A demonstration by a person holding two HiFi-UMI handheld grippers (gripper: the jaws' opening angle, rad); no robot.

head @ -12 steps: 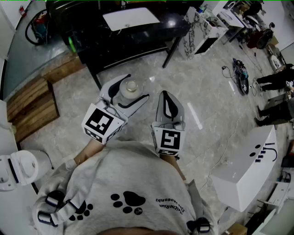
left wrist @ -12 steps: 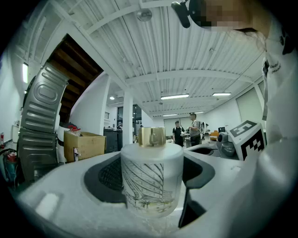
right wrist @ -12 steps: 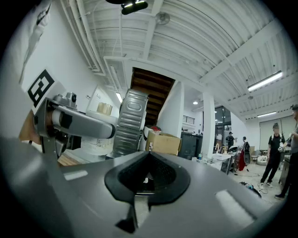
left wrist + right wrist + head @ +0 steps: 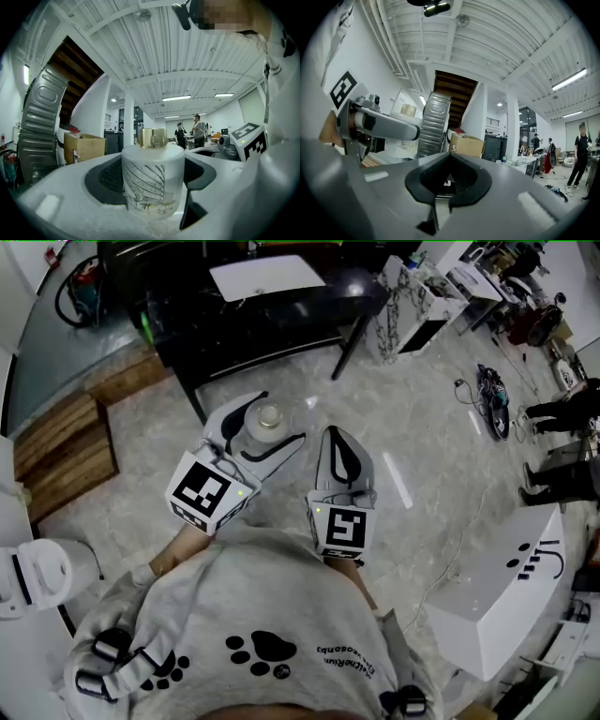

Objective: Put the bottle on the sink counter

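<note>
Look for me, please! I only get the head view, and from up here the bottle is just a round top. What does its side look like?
Observer: In the left gripper view the bottle has a pale white side with thin curved lines drawn on it.
Operator: What about the lid?
Observer: It is a shiny gold cap. The bottle stands upright, clamped in the left gripper.
Operator: Is the other gripper holding something too?
Observer: No. Seen from its own view, the right gripper has its jaws shut together with nothing between them.
</note>
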